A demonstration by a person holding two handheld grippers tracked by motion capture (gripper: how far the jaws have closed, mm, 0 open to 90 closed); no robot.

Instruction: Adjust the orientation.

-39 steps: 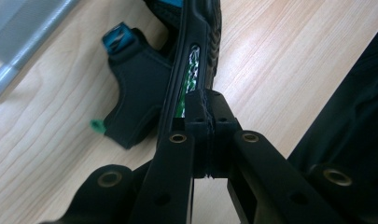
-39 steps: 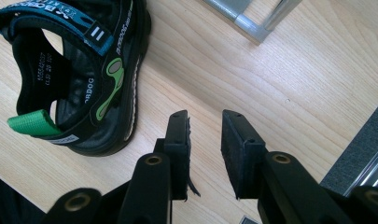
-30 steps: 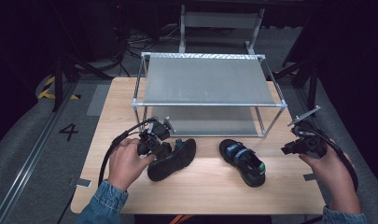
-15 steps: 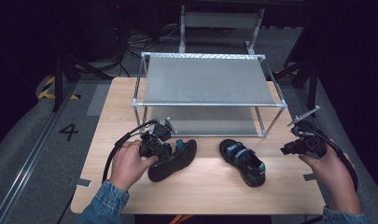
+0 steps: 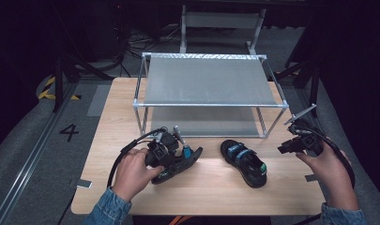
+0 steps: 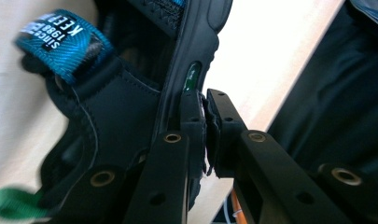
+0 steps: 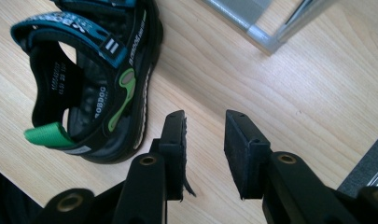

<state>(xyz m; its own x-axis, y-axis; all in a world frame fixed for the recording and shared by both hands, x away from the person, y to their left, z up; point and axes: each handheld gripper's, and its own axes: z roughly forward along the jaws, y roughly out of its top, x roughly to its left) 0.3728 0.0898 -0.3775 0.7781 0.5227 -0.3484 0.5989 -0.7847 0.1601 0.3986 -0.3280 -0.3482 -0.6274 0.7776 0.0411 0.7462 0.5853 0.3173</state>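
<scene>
A black sandal with blue straps point(image 5: 185, 161) lies on its side on the wooden table point(image 5: 201, 197). My left gripper point(image 5: 178, 153) rests right against it. In the left gripper view that sandal point(image 6: 112, 107) fills the left, its sole edge running just behind the left jaw. The jaws of the left gripper point(image 6: 205, 100) have just been opening and stand a sliver apart, with nothing between them. The matching sandal point(image 5: 245, 161) lies flat to the right. My right gripper point(image 5: 285, 147) hovers beside it. Its jaws have just been opening, and the right gripper point(image 7: 205, 119) is open over bare wood next to the sandal's heel point(image 7: 91, 88).
A two-shelf metal rack point(image 5: 211, 105) stands at the back of the table, one foot point(image 7: 261, 37) close to my right gripper. Bare wood lies in front of both sandals. Beyond the table edges are dark floor and cables.
My left hand and gripper have slid a little to the right and toward me, and the left sandal shifted with them. The right hand has stayed put.
</scene>
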